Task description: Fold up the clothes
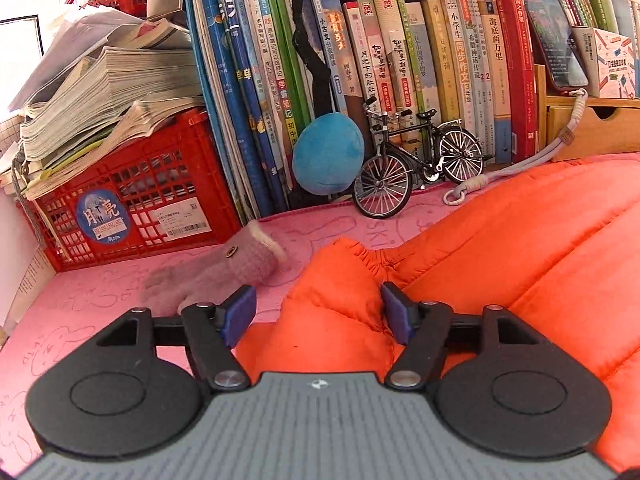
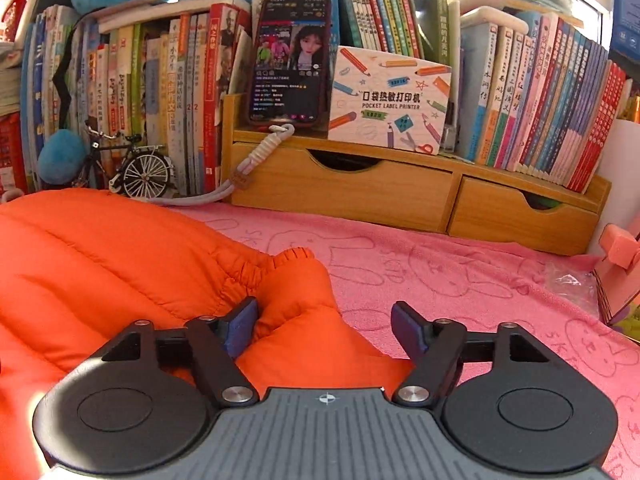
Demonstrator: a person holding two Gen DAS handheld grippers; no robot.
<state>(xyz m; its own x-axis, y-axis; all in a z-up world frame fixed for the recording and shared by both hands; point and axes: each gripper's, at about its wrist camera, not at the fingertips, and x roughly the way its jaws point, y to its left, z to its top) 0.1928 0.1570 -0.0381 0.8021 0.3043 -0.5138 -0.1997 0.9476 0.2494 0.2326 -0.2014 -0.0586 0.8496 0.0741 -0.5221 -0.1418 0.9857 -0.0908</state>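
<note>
Tongs on both sides are held wide apart over the orange jacket, nothing gripped.

Left tongs (image 1: 318, 312) are spread around a padded cuff at lower centre; right tongs (image 2: 324, 326) are seen open, one pad touching fabric. Orange jacket (image 1: 520, 256) is spread on the pink-covered worktop (image 2: 460, 276), right of a mauve glove (image 1: 224, 272).

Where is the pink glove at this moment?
In the left wrist view, the pink glove lies on the pink towel, between red crate and orange jacket.
</note>
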